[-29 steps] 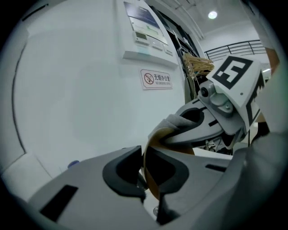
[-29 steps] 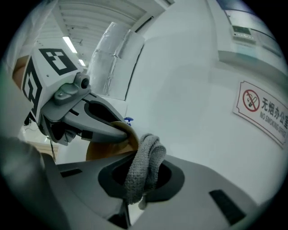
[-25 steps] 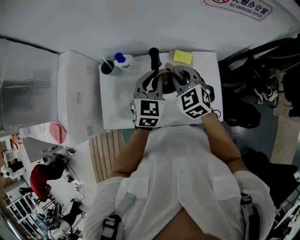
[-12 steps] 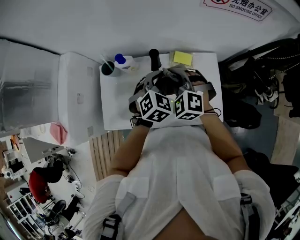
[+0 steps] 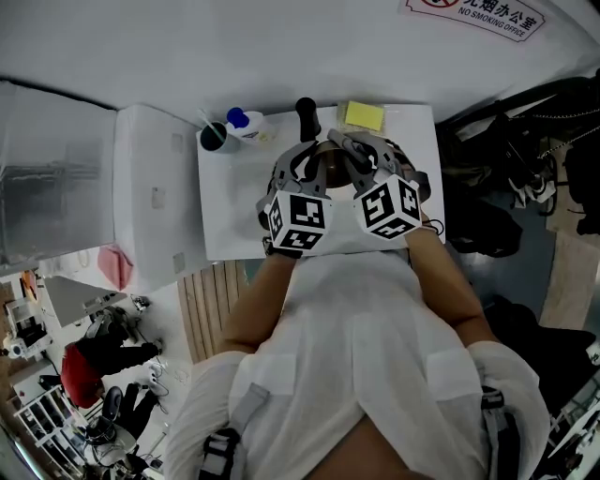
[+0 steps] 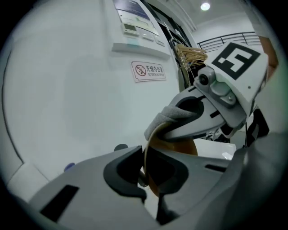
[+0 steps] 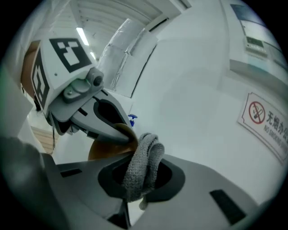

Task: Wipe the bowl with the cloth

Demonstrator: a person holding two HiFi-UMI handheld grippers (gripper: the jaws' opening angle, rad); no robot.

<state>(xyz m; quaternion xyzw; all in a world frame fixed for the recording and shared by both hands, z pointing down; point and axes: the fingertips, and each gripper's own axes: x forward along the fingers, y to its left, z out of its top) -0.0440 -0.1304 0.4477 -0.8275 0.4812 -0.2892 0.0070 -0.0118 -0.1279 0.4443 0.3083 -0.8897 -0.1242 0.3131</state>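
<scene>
Nearest the person, the left gripper (image 6: 145, 168) is clamped tight on the rim of the brown bowl (image 6: 177, 146) over the white table (image 5: 225, 216). Just beyond, the right gripper (image 7: 135, 179) pinches the grey cloth (image 7: 143, 164), which lies against the bowl's upper rim.

Office or lab workroom: a no-smoking sign (image 5: 476, 13) and a control panel (image 6: 135, 27) on a white wall (image 5: 281, 56), a white table (image 5: 230, 216), black gear (image 5: 511, 159) piled on the floor.
</scene>
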